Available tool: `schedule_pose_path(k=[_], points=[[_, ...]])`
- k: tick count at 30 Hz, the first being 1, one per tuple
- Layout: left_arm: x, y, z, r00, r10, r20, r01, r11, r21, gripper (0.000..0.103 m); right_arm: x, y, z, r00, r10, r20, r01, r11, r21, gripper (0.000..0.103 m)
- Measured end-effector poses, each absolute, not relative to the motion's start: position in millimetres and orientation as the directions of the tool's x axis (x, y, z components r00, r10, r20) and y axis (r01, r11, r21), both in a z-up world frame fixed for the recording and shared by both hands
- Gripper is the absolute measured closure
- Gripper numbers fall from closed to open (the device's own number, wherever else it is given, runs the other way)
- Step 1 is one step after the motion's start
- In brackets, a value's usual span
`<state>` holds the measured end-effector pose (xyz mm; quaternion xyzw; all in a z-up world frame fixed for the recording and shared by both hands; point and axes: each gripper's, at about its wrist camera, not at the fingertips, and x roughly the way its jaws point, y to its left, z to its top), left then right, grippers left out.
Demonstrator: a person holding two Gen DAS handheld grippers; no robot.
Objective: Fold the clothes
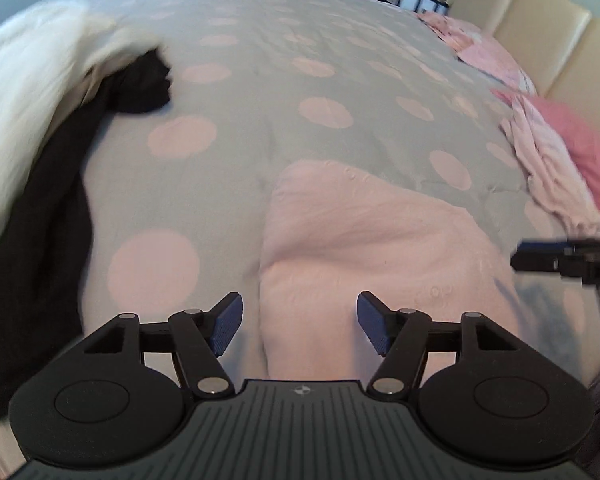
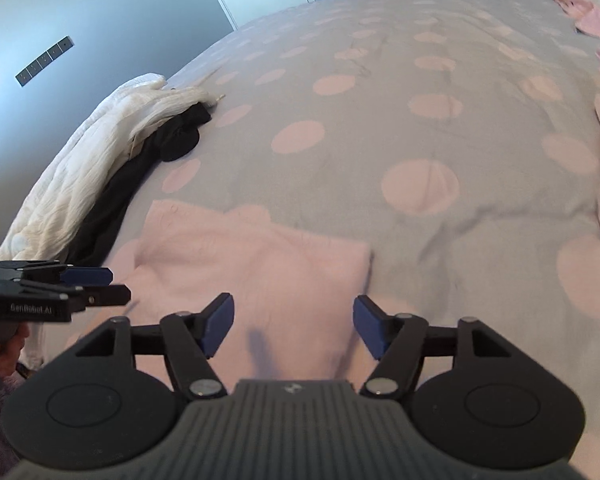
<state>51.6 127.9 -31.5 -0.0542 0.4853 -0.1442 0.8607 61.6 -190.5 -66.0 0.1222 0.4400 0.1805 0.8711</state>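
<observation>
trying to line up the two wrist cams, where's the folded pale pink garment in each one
Left wrist view: the folded pale pink garment lies lower centre to right, running under the open left gripper.
Right wrist view: it lies lower centre-left, ahead of the open right gripper.
Shared landmark: the black garment beside the white fabric at the bed's left edge.

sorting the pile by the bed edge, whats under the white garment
A black garment shows from under the white garment, its end bunched on the polka-dot duvet. How far it runs underneath, and whether more clothes lie there, is covered.
</observation>
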Motion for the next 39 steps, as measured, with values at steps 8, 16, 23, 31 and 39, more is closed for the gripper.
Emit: schedule_pose_path(k=[8, 16, 23, 31, 39], points=[[50, 148, -62, 0.414, -0.399, -0.818, 0.121, 0.915, -0.385, 0.041, 44, -206, -102, 0.456, 0.469, -0.756, -0.115, 0.873, 0.473, 0.034], [63, 130, -82, 0.420, -0.434, -0.797, 0.177, 0.901, -0.397, 0.039, 54, -189, -116, 0.443, 0.475, -0.761, -0.133, 0.874, 0.468, 0.033], [61, 109, -79, 0.415, -0.439, -0.797, 0.265, 0.896, -0.356, 0.053, 52, -161, -113, 0.454, 0.441, -0.774, -0.206, 0.897, 0.391, 0.054], [49, 108, -65, 0.437, -0.453, -0.777, 0.305, 0.887, -0.346, 0.073, 50, -167, -103, 0.466, 0.499, -0.731, -0.192, 0.863, 0.466, 0.087], [47, 89, -22, 0.480, -0.531, -0.698, 0.383, 0.843, -0.378, 0.074, 33, -199, -55, 0.554, 0.500, -0.666, -0.192, 0.855, 0.482, 0.088]])
